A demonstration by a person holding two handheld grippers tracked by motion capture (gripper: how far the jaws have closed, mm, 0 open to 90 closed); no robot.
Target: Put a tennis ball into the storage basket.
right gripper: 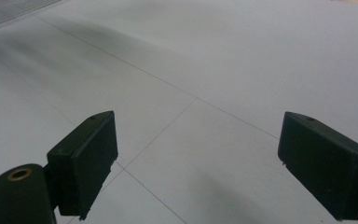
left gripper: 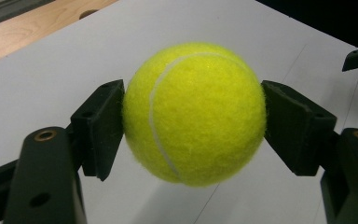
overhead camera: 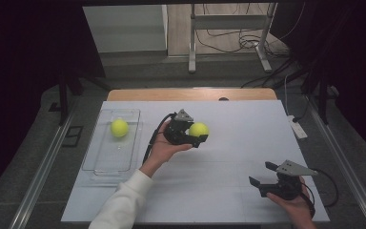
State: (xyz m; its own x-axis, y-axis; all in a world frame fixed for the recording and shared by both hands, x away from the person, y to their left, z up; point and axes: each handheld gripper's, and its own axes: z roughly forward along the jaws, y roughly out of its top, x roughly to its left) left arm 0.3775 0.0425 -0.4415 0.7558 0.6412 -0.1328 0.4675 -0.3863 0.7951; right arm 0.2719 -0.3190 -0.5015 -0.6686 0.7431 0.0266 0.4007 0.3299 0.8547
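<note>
A yellow tennis ball is clamped in my left gripper above the middle of the white table. In the left gripper view both black pads press on the sides of the tennis ball. A second tennis ball lies in the clear plastic tray at the left. My right gripper rests near the front right of the table, its jaws wide apart. In the right gripper view the right gripper has nothing but bare table between its pads.
The white board covers the table, with a wooden strip along its far edge. A white power strip lies at the right edge. A metal stand and cables are on the floor beyond.
</note>
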